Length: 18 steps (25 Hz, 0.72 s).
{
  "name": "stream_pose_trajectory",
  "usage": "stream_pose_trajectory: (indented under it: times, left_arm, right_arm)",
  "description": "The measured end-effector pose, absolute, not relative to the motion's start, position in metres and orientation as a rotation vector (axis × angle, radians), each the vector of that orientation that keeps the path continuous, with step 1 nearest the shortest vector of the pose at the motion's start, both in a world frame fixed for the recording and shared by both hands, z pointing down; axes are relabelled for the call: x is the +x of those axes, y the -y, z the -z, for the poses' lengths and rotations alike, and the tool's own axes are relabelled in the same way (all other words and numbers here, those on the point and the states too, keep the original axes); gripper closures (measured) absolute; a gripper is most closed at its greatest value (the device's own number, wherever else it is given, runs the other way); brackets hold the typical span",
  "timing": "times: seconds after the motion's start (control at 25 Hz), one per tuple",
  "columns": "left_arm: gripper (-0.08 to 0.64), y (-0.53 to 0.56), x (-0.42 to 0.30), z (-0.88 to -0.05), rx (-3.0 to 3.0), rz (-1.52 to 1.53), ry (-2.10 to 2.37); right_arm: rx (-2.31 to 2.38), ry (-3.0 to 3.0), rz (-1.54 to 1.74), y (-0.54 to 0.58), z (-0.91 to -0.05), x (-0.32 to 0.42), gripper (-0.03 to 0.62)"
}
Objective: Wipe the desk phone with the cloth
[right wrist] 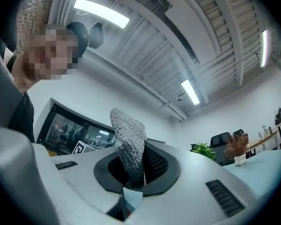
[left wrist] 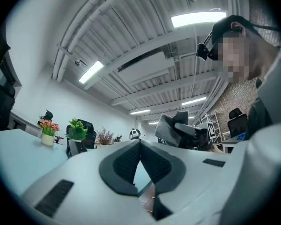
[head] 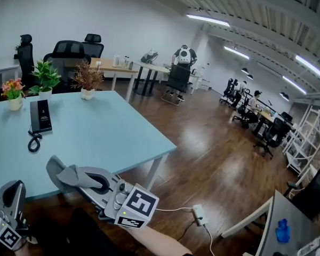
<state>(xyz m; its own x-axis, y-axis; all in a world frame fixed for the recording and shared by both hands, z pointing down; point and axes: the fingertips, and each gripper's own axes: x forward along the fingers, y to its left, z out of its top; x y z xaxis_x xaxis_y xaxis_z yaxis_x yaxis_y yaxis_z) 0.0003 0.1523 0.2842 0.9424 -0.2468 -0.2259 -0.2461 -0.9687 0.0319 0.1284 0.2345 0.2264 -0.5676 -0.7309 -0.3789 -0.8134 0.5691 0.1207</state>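
A black desk phone (head: pixel 41 116) lies flat on the light blue table (head: pixel 106 137), its coiled cord (head: pixel 34 141) trailing toward me. My right gripper (head: pixel 81 181) hovers over the table's near edge, right of and nearer than the phone, shut on a grey fluffy cloth (head: pixel 68 174). In the right gripper view the cloth (right wrist: pixel 129 142) sticks up from between the shut jaws of the gripper (right wrist: pixel 131 175). My left gripper (head: pixel 12 194) is low at the bottom left, off the table, shut and empty (left wrist: pixel 140 149). It looks toward the phone (left wrist: pixel 75 147) and the held cloth (left wrist: pixel 171 128).
Three potted plants stand at the table's far side: flowers (head: pixel 13 92), a green plant (head: pixel 45 78), a dried brown one (head: pixel 87 80). Black office chairs (head: pixel 69 52) stand behind them. A white power strip (head: pixel 198 215) lies on the wooden floor at the right.
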Motion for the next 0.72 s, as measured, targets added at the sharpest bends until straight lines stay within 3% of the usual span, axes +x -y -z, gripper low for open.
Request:
stream_pose_trajectory:
  times: [0.72]
  left_arm:
    - [0.565,-0.202,0.0,-0.251,3.217,0.378,0.401]
  right_arm:
    - [-1.283,-2.556,-0.531,-0.262,-0.222,0.122,0.6]
